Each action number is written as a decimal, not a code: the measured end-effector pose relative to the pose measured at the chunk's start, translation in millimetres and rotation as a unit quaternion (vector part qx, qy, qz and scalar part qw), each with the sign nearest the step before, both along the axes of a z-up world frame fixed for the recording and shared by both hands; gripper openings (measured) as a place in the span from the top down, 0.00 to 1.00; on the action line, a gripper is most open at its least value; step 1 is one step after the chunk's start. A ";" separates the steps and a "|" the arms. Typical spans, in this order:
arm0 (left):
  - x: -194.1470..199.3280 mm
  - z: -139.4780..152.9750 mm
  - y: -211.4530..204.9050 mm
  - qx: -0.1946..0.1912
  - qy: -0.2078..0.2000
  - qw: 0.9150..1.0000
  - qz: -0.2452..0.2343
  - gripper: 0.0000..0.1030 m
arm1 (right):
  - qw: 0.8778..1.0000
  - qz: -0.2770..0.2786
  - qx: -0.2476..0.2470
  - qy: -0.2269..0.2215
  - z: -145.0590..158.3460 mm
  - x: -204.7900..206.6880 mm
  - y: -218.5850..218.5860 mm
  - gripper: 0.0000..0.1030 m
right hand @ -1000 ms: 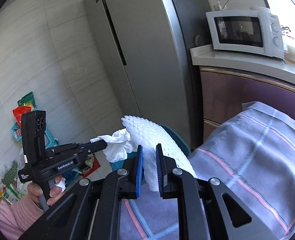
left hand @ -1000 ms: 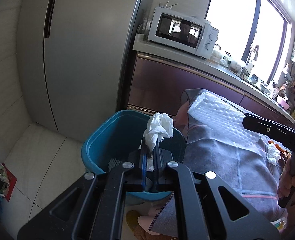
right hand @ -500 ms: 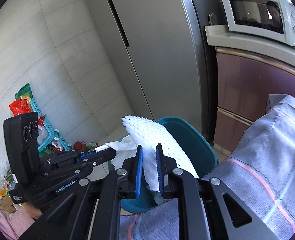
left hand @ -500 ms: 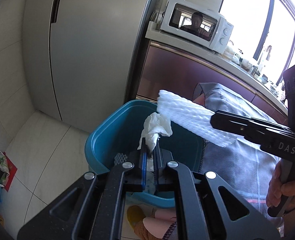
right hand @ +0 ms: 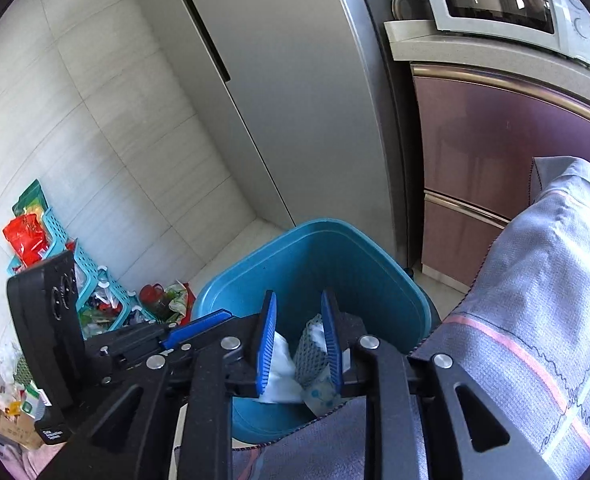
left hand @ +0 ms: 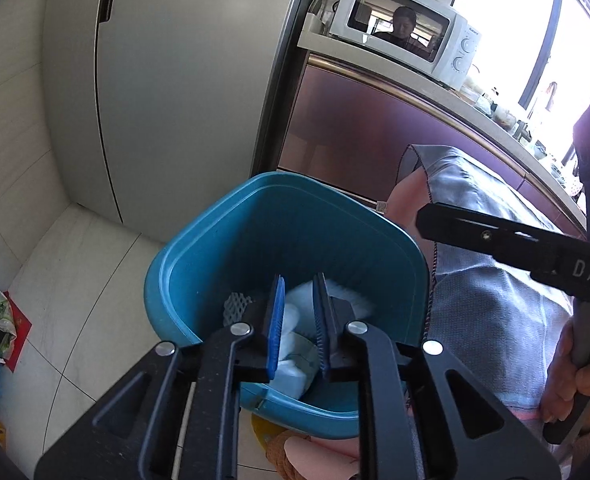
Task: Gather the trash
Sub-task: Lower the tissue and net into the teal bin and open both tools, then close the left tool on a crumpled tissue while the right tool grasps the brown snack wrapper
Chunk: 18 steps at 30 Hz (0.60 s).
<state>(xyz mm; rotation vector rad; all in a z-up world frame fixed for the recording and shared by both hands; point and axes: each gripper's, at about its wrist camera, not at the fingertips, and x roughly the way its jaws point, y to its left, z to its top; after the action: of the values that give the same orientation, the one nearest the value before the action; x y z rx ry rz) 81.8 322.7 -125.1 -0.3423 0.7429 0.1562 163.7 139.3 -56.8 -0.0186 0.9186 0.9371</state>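
Fingers of both grippers, left gripper [left hand: 298, 320] and right gripper [right hand: 299, 336], have just been opening; nothing is gripped. Released tissue [right hand: 281, 364] and foam net [right hand: 313, 346] lie at 12 o'clock inside the blue bin [left hand: 167, 280].

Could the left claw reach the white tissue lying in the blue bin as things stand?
Probably yes: the left claw hangs open right above the tissue inside the open-topped bin, nothing between them.

The pale tiled floor [right hand: 231, 248] carries a teal bin [right hand: 327, 256] and scattered litter [right hand: 167, 300].
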 end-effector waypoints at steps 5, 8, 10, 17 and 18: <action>-5.6 -0.2 -1.1 -0.004 -0.006 1.000 -0.003 0.82 | 1.000 -0.004 0.006 0.001 1.7 -2.5 -11.9 0.78; -11.8 3.8 -4.5 -0.005 -0.014 1.000 -0.008 0.78 | 1.000 -0.002 0.010 0.002 3.8 -6.7 -21.1 0.78; -14.2 9.1 -9.5 -0.005 -0.021 1.000 -0.015 0.76 | 1.000 -0.001 0.013 0.000 6.0 -12.4 -28.8 0.78; -28.2 37.4 -45.6 0.006 -0.063 0.996 -0.063 0.65 | 0.999 -0.007 0.033 -0.027 26.8 -38.8 -72.2 0.72; -29.2 40.8 -52.6 0.007 -0.068 0.995 -0.072 0.64 | 0.999 -0.012 0.037 -0.032 30.8 -43.0 -81.2 0.70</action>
<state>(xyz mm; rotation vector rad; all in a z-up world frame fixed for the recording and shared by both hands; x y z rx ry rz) 52.6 270.1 -84.3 -0.2814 0.6280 0.0016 120.7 58.1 -26.0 0.0256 0.8233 0.9437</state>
